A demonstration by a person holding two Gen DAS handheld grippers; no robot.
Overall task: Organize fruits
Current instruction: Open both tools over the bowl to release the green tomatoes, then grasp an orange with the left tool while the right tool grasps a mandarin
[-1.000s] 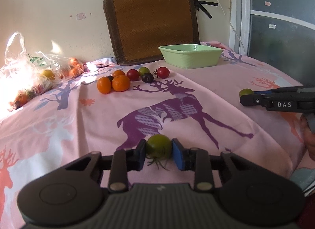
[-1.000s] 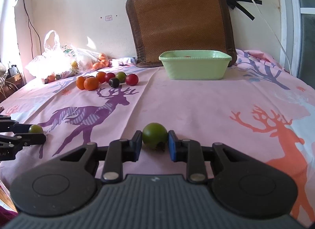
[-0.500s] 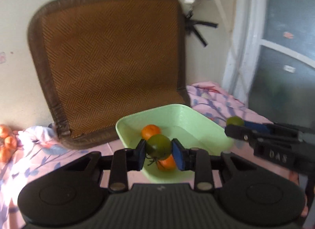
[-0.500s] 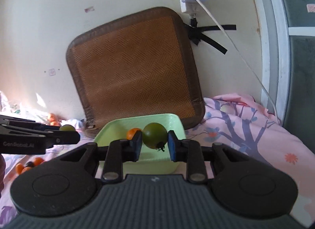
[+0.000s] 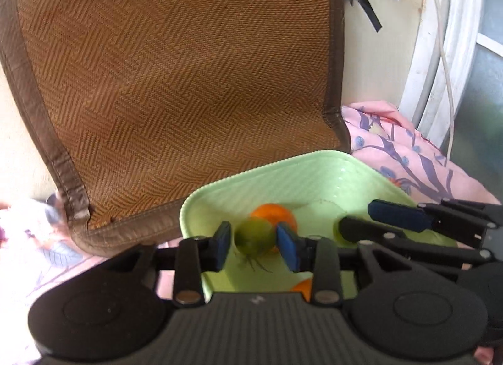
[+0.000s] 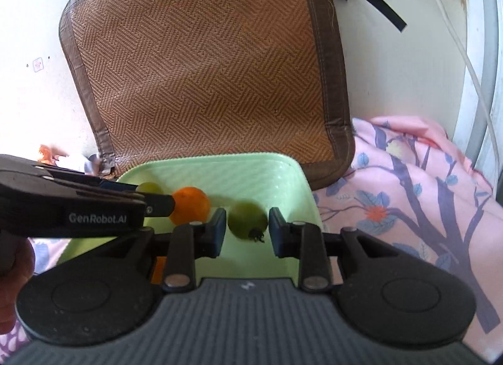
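Both grippers hang over the light green tray (image 5: 314,173), which also shows in the right wrist view (image 6: 251,170). My left gripper (image 5: 254,241) has its blue pads spread with small gaps beside a green tomato (image 5: 253,236). My right gripper (image 6: 246,230) is open, and its green tomato (image 6: 246,220) sits loose between the jaws above the tray floor. An orange (image 5: 276,212) lies in the tray, seen also in the right wrist view (image 6: 190,204). A second orange (image 5: 301,288) peeks out by the left gripper's body.
A brown woven cushion (image 5: 176,82) leans on the wall right behind the tray. The pink deer-print cloth (image 6: 408,192) spreads to the right. A white cable (image 6: 465,51) hangs down the wall by the window frame. The right gripper's fingers (image 5: 408,217) cross the tray.
Both grippers moved closer in over the tray and tilted down. Both jaws have opened; half a second ago each was clamped on its green tomato.
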